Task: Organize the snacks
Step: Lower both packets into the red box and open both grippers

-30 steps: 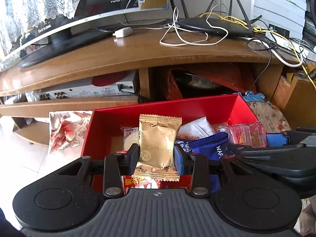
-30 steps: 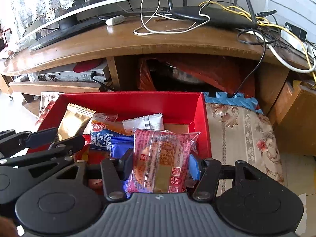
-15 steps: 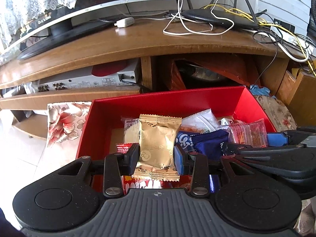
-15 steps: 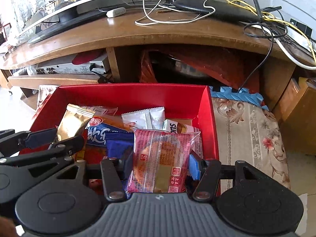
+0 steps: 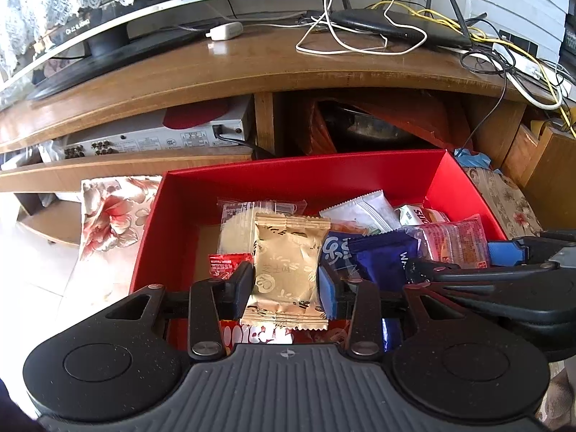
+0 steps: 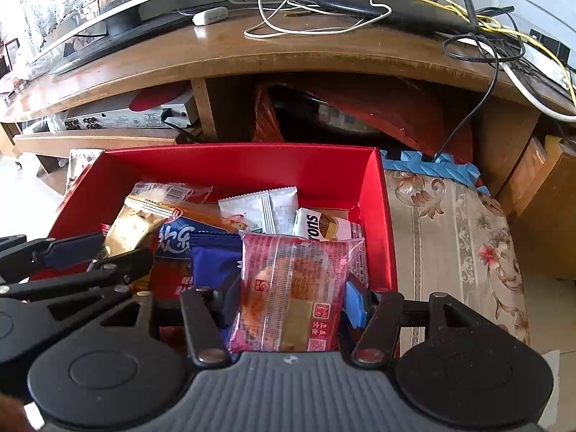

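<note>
Red box (image 5: 464,180) holds snack packets; gold packet (image 5: 286,270) between opening jaws.

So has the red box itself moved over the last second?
No. In the right wrist view the red box keeps its far corner beside the blue foam mat; both slid up together.

My open red cardboard box (image 5: 172,223) sits on a beige floral-patterned cloth (image 6: 453,237), which shows on both its sides. Behind it runs the long brown wooden TV cabinet (image 5: 252,68); directly on its top lie a flat television's black stand (image 5: 108,54), a small white plug adapter (image 5: 225,31), a black antenna router (image 5: 396,28) and loose white, black and yellow cables (image 5: 342,41)
</note>
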